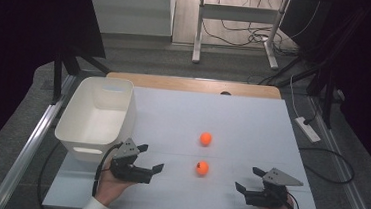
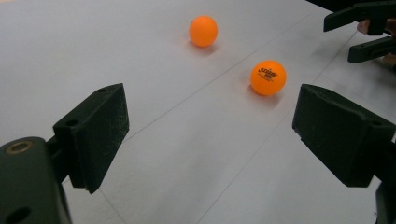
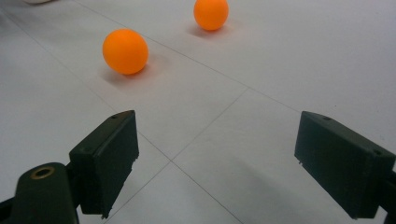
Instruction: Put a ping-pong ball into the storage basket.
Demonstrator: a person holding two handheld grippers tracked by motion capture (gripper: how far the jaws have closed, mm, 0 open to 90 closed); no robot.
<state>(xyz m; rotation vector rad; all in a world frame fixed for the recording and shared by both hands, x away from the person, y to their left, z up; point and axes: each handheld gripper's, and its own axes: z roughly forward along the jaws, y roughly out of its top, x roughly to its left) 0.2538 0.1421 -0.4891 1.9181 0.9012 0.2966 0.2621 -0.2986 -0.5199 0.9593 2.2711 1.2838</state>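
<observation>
two orange ping-pong balls lay on the white surface (image 1: 252, 120), the nearer ball (image 1: 202, 168) between the grippers, its printed logo facing the left gripper (image 1: 150, 158); the farther ball (image 1: 206, 138) sat just beyond. both the left and the right gripper (image 1: 248, 179) hovered with fingers wide apart, holding nothing. a white plastic bin (image 1: 97, 115) stood empty at the left edge. cables trailed across the grey floor (image 1: 237, 63) behind.

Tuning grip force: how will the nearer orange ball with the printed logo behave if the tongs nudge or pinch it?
The small orange ball with the printed logo looks like a smooth, hollow table-tennis ball, so probably very light. Resting free on the flat white tabletop, it would likely roll at a slight nudge. Its round, glossy surface may squirt out from flat pads unless pinched across its middle.
</observation>
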